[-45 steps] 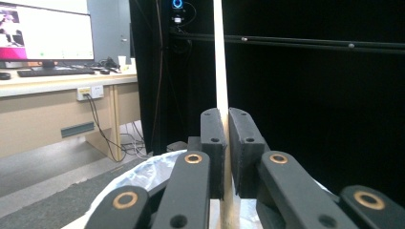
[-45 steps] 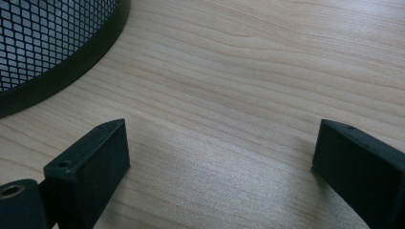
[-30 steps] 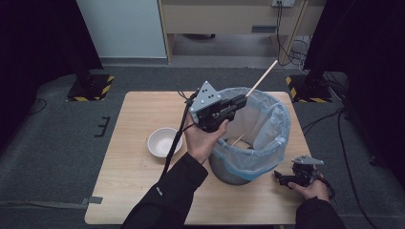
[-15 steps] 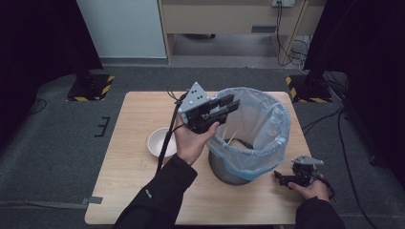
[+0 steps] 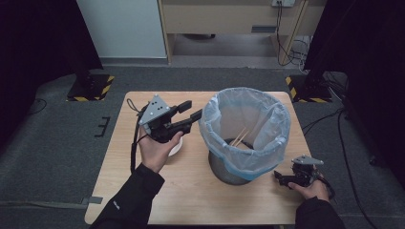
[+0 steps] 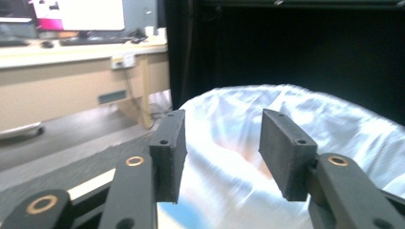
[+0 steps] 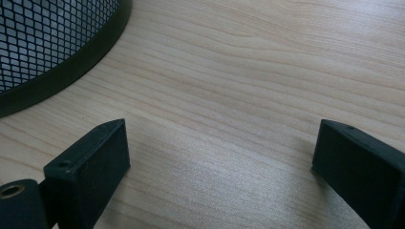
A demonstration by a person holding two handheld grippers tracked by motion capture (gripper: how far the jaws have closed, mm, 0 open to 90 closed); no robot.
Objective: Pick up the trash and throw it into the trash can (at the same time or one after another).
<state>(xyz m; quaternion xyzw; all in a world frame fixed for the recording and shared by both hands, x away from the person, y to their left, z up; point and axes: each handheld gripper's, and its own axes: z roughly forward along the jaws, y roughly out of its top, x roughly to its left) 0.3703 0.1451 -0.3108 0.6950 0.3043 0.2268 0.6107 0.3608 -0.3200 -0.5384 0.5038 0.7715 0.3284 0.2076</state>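
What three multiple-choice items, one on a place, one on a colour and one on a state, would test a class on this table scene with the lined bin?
1. Where do the chopsticks lie?
A. inside the bin
B. in the bowl
C. on the floor

2. What colour is the bag lining the bin?
A. red
B. pale blue
C. black

3. How do the jaws of the left claw stand?
A. shut on a chopstick
B. shut on the bag
C. apart, with nothing between them

Answers:
1 A: the high view shows the sticks down inside the liner.
2 B: the liner looks pale blue over the dark mesh bin.
3 C: the left gripper view shows a gap between the pads, which have just been opening, with nothing in it.
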